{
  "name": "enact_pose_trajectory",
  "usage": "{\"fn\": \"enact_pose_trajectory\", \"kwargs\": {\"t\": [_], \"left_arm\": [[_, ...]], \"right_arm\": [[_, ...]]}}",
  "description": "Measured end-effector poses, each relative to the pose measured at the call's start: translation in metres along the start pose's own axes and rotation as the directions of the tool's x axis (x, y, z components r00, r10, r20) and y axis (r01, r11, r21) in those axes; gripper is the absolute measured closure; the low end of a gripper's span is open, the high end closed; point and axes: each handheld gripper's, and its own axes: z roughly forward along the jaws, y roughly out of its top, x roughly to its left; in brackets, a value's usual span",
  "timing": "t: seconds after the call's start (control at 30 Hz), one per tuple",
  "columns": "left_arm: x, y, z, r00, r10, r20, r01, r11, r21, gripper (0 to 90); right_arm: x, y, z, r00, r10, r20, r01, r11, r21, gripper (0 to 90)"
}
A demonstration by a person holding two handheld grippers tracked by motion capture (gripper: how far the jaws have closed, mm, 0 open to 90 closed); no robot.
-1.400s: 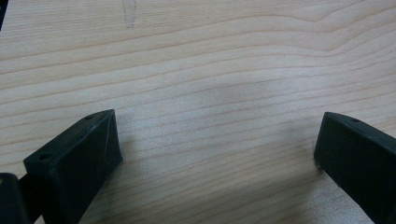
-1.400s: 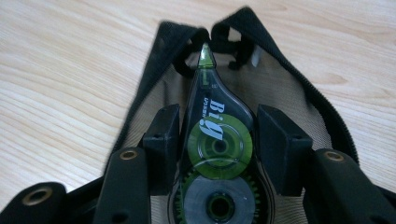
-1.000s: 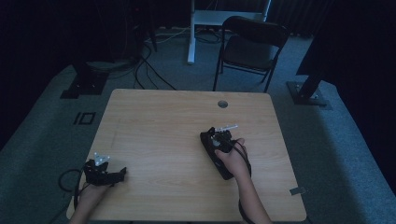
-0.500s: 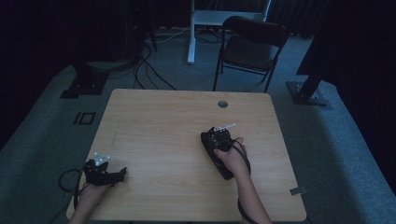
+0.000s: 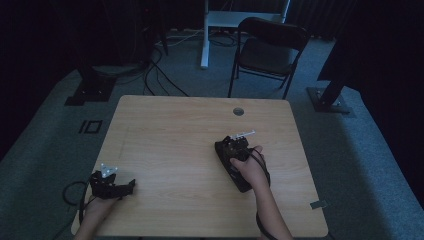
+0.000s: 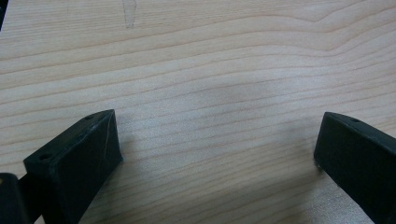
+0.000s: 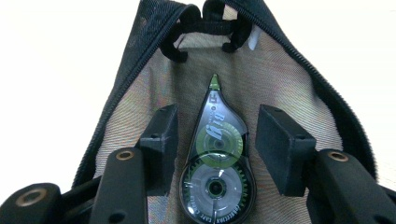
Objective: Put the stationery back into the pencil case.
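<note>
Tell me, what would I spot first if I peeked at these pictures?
Probably the clear correction tape dispenser with its green wheels: it lies inside an open black zip pouch, between the jaws of the right tool, which have just been opening and stand off its sides. Far off at the pale wooden table's near left corner, the left tool waits open.

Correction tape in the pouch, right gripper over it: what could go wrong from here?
1. The right gripper has just been opening; its pads straddle the correction tape with gaps on both sides. Pulling back could drag the dispenser out of the pouch.
2. The pouch's zipper edge sits close beside one jaw and could snag on withdrawal.
3. The left gripper is open over bare table, not steadying the pouch, so it may slide.
</note>
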Motion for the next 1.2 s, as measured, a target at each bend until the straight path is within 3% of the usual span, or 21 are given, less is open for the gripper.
{"fn": "enact_pose_trajectory", "kwargs": {"t": [0.23, 0.53, 0.83, 1.2], "left_arm": [[0.000, 0.000, 0.000, 1.0000, 0.000, 0.000, 0.000, 1.0000, 0.000, 0.6], [0.000, 0.000, 0.000, 1.0000, 0.000, 0.000, 0.000, 1.0000, 0.000, 0.6], [0.000, 0.000, 0.000, 1.0000, 0.000, 0.000, 0.000, 1.0000, 0.000, 0.6], [0.000, 0.000, 0.000, 1.0000, 0.000, 0.000, 0.000, 1.0000, 0.000, 0.6]], "right_arm": [[-0.003, 0.003, -0.011, 0.9996, 0.027, 0.004, -0.027, 0.997, -0.067, 49.1], [-0.004, 0.003, -0.027, 0.9978, 0.030, -0.059, -0.037, 0.992, -0.118, 49.0], [-0.007, 0.000, -0.048, 0.9940, -0.012, -0.109, -0.010, 0.980, -0.197, 41.6], [-0.021, -0.012, -0.067, 0.9924, -0.040, -0.116, 0.007, 0.962, -0.271, 36.9]]}}
